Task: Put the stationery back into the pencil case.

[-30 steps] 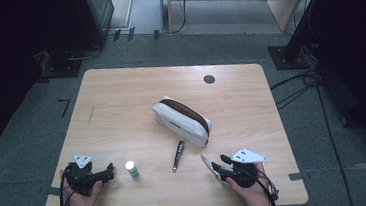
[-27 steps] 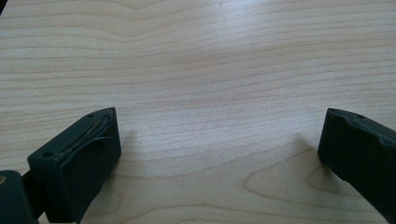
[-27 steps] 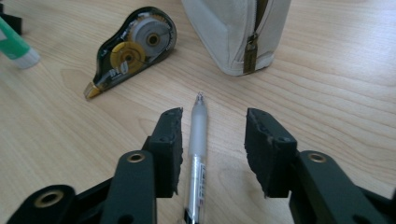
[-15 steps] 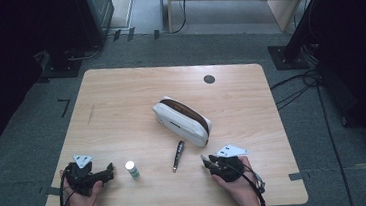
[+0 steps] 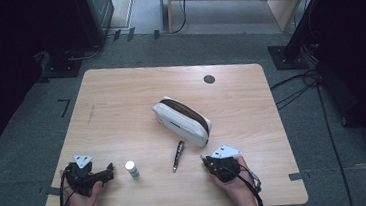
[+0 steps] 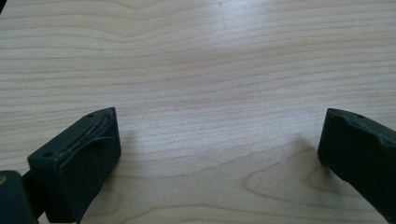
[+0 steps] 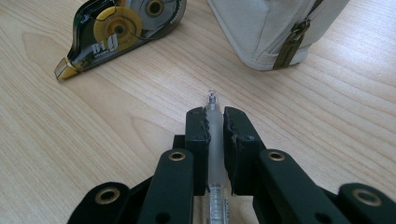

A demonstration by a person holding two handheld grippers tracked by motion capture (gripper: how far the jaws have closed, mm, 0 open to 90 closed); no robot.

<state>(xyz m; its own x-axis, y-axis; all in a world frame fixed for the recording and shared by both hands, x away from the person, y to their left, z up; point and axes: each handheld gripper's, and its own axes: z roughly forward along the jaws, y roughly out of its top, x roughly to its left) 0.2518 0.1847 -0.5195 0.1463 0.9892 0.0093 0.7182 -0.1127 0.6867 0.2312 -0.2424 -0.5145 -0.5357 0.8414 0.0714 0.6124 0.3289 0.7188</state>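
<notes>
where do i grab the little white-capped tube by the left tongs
Probably across its round body below the cap, coming in level from its left: the tube seems to stand upright, and the open left tongs already face it.

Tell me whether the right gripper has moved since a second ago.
Yes. The right gripper has shifted left along the table's front edge, toward the correction tape.
</notes>
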